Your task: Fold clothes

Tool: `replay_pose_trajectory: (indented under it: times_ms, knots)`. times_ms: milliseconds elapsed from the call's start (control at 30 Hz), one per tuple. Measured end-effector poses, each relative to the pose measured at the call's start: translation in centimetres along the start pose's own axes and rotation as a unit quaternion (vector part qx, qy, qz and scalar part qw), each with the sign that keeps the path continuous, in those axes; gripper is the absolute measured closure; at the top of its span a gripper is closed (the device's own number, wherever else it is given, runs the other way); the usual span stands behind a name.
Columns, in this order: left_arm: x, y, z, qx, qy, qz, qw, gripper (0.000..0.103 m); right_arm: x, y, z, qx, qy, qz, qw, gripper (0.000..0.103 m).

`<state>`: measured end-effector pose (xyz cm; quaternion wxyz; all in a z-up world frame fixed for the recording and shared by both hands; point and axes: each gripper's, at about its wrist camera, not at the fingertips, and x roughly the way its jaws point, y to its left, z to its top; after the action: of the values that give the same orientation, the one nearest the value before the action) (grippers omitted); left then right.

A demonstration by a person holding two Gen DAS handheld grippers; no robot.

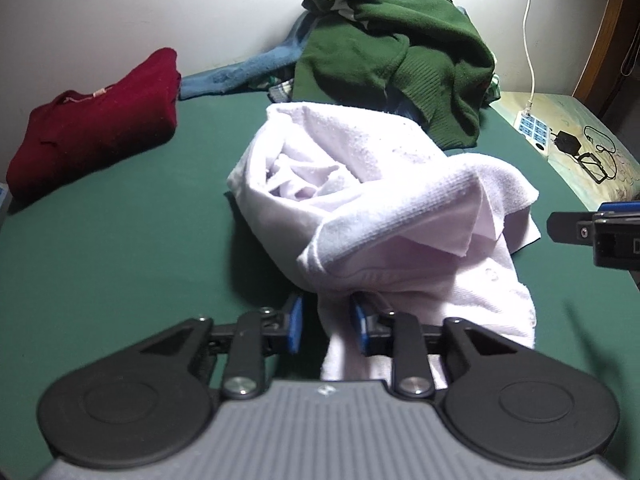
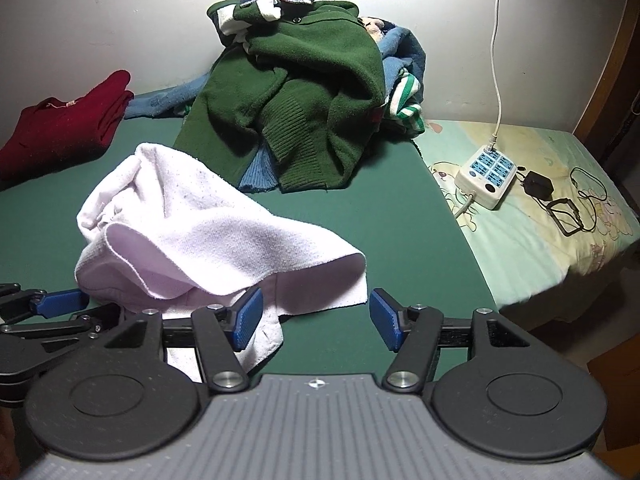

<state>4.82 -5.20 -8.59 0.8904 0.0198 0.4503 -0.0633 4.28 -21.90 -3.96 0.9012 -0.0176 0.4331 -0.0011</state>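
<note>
We see left gripper [image 1: 326, 326] fingers narrow, clamping pale pink garment [image 1: 360, 200] | right gripper [image 2: 316, 320] fingers wide, holding nothing | garment bunched on green mat [image 2: 400, 220], near green sweater pile [image 2: 304, 120].

Fuzzy pale garment [image 1: 384, 208], matt green cloth [image 1: 120, 240], ribbed green knit [image 2: 296, 120]
</note>
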Motion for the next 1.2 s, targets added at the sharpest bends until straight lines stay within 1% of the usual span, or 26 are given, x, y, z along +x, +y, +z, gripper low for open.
replay_pose_trajectory:
  times_ms: [33, 67, 100, 200, 300, 333, 433, 467, 500, 533, 567, 600, 633, 667, 700, 767, 867, 900, 933, 1000, 1033, 1067, 1100, 1133, 1200]
  knots:
    - [-0.1, 0.0, -0.1, -0.001, -0.001, 0.001, 1.0000, 0.085, 0.1, -0.1, 0.0, 0.001, 0.000, 0.002, 1.000, 0.041]
    - [-0.2, -0.1, -0.1, -0.003, -0.001, 0.003, 1.0000, 0.100, 0.1, -0.1, 0.1, 0.002, 0.000, 0.004, 1.000, 0.041]
    - [-0.3, -0.1, -0.2, -0.005, -0.002, 0.004, 1.0000, 0.103, 0.2, -0.2, 0.1, 0.003, 0.000, 0.004, 1.000, 0.041]
    - [-1.7, 0.0, -0.4, -0.014, -0.020, 0.008, 0.9997, 0.103, 0.2, -0.9, 0.1, 0.010, -0.004, 0.013, 1.000, 0.041]
    - [-4.8, 0.4, -1.2, -0.003, -0.062, 0.009, 0.9980, 0.103, -0.1, -2.1, -0.4, 0.017, -0.020, 0.021, 0.999, 0.041]
    - [-5.6, 0.7, -1.6, 0.002, -0.068, 0.010, 0.9976, 0.103, -0.2, -2.5, -0.6, 0.015, -0.026, 0.019, 0.999, 0.041]
    - [-6.6, 1.0, -2.6, 0.013, -0.060, 0.006, 0.9981, 0.103, 0.2, -3.8, -1.3, 0.005, -0.034, 0.013, 0.999, 0.041]
    - [-6.2, 0.9, -2.6, 0.013, -0.057, 0.010, 0.9983, 0.099, 0.5, -4.1, -1.4, 0.005, -0.032, 0.013, 0.999, 0.041]
    - [-5.7, 0.8, -2.6, 0.013, -0.053, 0.013, 0.9984, 0.090, 0.7, -4.3, -1.3, 0.006, -0.030, 0.011, 0.999, 0.041]
    - [-5.3, 0.7, -2.6, 0.014, -0.049, 0.016, 0.9986, 0.089, 1.0, -4.5, -1.3, 0.006, -0.029, 0.009, 1.000, 0.041]
    - [-4.8, 0.6, -2.6, 0.014, -0.046, 0.020, 0.9987, 0.065, 1.3, -4.7, -1.3, 0.006, -0.028, 0.007, 1.000, 0.041]
    - [-4.1, 0.5, -2.4, 0.012, -0.045, 0.022, 0.9987, 0.035, 1.5, -4.8, -1.3, 0.007, -0.027, 0.007, 1.000, 0.041]
    - [-3.5, 0.3, -2.3, 0.015, -0.055, 0.033, 0.9978, 0.027, 1.5, -4.8, -1.4, 0.009, -0.027, 0.009, 1.000, 0.041]
    - [-2.8, 0.1, -2.1, 0.018, -0.065, 0.043, 0.9968, 0.015, 1.5, -4.9, -1.4, 0.011, -0.027, 0.012, 0.999, 0.041]
    - [-2.2, 0.0, -1.9, 0.029, -0.068, 0.050, 0.9960, 0.014, 1.5, -4.8, -1.5, 0.013, -0.027, 0.019, 0.999, 0.041]
    - [-1.1, -0.4, -1.5, 0.051, -0.075, 0.065, 0.9937, 0.018, 1.4, -4.6, -1.8, 0.007, -0.027, 0.027, 0.999, 0.041]
    - [-0.4, -0.7, -0.6, 0.071, -0.085, 0.046, 0.9928, 0.027, 1.2, -4.3, -2.3, -0.009, -0.032, 0.025, 0.999, 0.041]
    - [-0.3, -0.9, -0.3, 0.078, -0.089, 0.039, 0.9922, 0.029, 1.2, -4.3, -2.4, -0.012, -0.033, 0.026, 0.999, 0.041]
    - [-0.4, -1.2, -0.2, 0.084, -0.093, 0.028, 0.9917, 0.029, 1.1, -4.3, -2.5, -0.015, -0.033, 0.026, 0.999, 0.041]
    - [-0.7, -1.8, 0.0, 0.094, -0.103, 0.005, 0.9902, 0.025, 1.2, -4.6, -2.7, -0.015, -0.033, 0.029, 0.999, 0.041]
    - [-0.8, -2.1, 0.0, 0.100, -0.107, -0.006, 0.9892, 0.026, 1.2, -4.8, -2.8, -0.013, -0.033, 0.030, 0.999, 0.040]
    - [-0.6, -2.5, 0.2, 0.100, -0.103, -0.005, 0.9897, 0.047, 1.3, -5.0, -2.8, -0.012, -0.034, 0.030, 0.999, 0.040]
    - [-0.4, -3.0, 0.3, 0.099, -0.099, -0.003, 0.9901, 0.081, 1.3, -5.2, -2.8, -0.011, -0.034, 0.029, 0.999, 0.040]
    - [-1.2, -2.7, 0.0, 0.094, -0.104, -0.002, 0.9901, 0.094, 1.5, -5.4, -2.7, -0.008, -0.033, 0.027, 0.999, 0.040]
    - [-2.8, -2.2, -0.5, 0.085, -0.114, -0.001, 0.9898, 0.096, 1.7, -5.8, -2.7, -0.002, -0.032, 0.023, 0.999, 0.041]
